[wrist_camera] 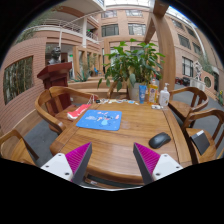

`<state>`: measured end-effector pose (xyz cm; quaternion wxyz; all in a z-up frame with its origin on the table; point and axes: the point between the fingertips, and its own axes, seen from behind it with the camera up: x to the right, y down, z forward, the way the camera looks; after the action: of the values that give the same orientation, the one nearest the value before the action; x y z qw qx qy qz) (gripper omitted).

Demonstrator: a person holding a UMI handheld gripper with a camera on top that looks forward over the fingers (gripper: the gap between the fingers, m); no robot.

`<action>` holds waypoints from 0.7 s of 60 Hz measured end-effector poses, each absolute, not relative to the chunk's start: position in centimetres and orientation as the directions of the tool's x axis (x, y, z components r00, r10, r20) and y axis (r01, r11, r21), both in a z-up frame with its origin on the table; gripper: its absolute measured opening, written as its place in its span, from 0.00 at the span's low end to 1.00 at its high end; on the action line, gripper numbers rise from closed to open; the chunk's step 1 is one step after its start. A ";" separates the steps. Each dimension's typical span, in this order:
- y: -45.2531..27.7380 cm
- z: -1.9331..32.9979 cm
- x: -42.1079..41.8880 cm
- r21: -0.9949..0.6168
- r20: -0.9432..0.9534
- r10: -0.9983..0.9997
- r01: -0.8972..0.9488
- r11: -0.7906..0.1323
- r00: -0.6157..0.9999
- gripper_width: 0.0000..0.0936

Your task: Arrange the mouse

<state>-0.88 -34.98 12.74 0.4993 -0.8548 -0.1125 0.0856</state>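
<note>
A dark mouse [161, 139] lies on the round wooden table [120, 140], just beyond my right finger. A blue mouse mat [101, 119] lies further off, ahead of my left finger and left of the mouse. My gripper [112, 160] hovers over the table's near edge, open, its magenta pads [80, 158] wide apart with only bare wood between them. It touches neither the mouse nor the mat.
A red object [77, 112] lies left of the mat. Bottles [164, 97] and a potted plant [132, 65] stand at the table's far side. Wooden chairs [57, 100] ring the table. A dark flat object [199, 141] lies on the right chair.
</note>
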 end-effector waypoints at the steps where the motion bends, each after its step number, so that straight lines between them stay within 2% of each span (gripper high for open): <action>1: -35.2 12.4 -0.5 -0.869 -0.031 0.273 0.109 -0.482 0.961 0.91; 18: -33.7 3.0 9.3 -0.796 0.003 0.120 0.075 -0.601 0.993 0.91; 32: -27.3 1.8 14.5 -0.823 0.042 0.035 0.055 -0.565 0.998 0.91; 42: -22.3 0.7 15.8 -0.815 0.021 -0.012 0.010 -0.579 1.000 0.91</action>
<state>15.79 -22.28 0.67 0.4589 -0.8884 0.0006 -0.0120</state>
